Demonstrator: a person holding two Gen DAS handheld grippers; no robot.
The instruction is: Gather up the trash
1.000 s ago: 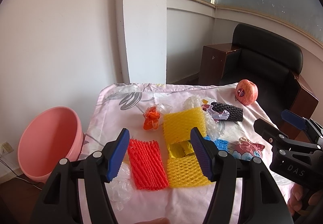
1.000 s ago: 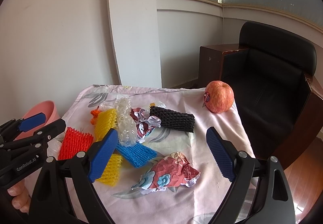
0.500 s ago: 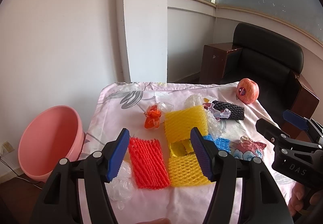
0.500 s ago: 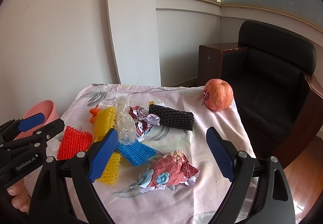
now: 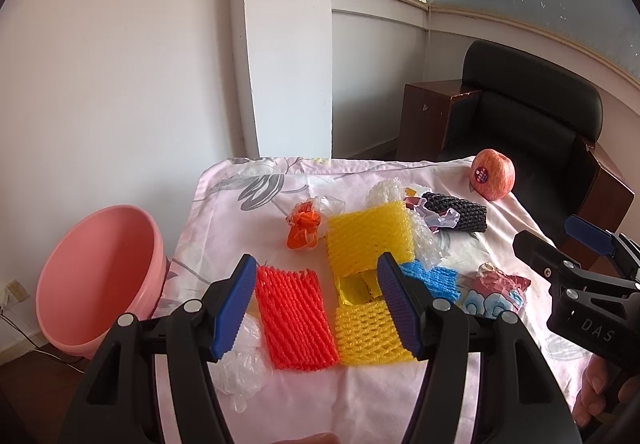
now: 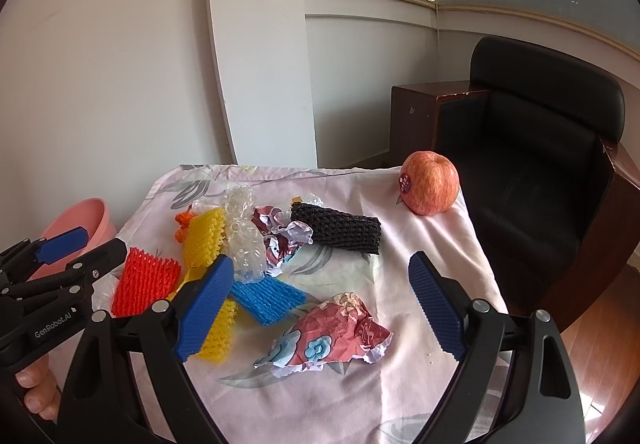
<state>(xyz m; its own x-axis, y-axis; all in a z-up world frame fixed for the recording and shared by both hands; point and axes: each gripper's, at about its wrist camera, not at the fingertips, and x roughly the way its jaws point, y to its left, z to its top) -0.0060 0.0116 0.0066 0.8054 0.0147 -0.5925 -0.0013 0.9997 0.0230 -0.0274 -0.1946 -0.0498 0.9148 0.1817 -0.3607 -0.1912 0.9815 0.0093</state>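
Over the last second the change is slight: both wrist views show the table sliding a little lower and nearer in frame, so both grippers have eased forward and marginally higher above the trash. Nothing on the cloth has shifted. By this evidence the task stands at the approach step; no item has been collected yet.

The left gripper has its fingers spread wide and holds nothing. Between its pads, at 12 o'clock, lie the red foam net and, just beside it at 3 o'clock, the small yellow foam net. The right gripper is likewise wide open and empty, with the crumpled printed wrapper lying between its pads.

The remaining trash lies on the floral tablecloth: the large yellow foam net, the blue foam net, the black foam net, the orange plastic scrap and the clear bubble wrap. The pink basin stands off the table edge at 9 o'clock of the left gripper; it is the probable receptacle. The apple sits at the far corner, at 1 o'clock of the right gripper, and is probably not trash.

Limits of view:
- A gold foil piece is partly covered by the two yellow nets.
- A clear plastic film is half hidden behind the left pad of the left gripper.
- The near table edge is cut off by the gripper bodies.
- The inside bottom of the basin is not visible from the right wrist view.
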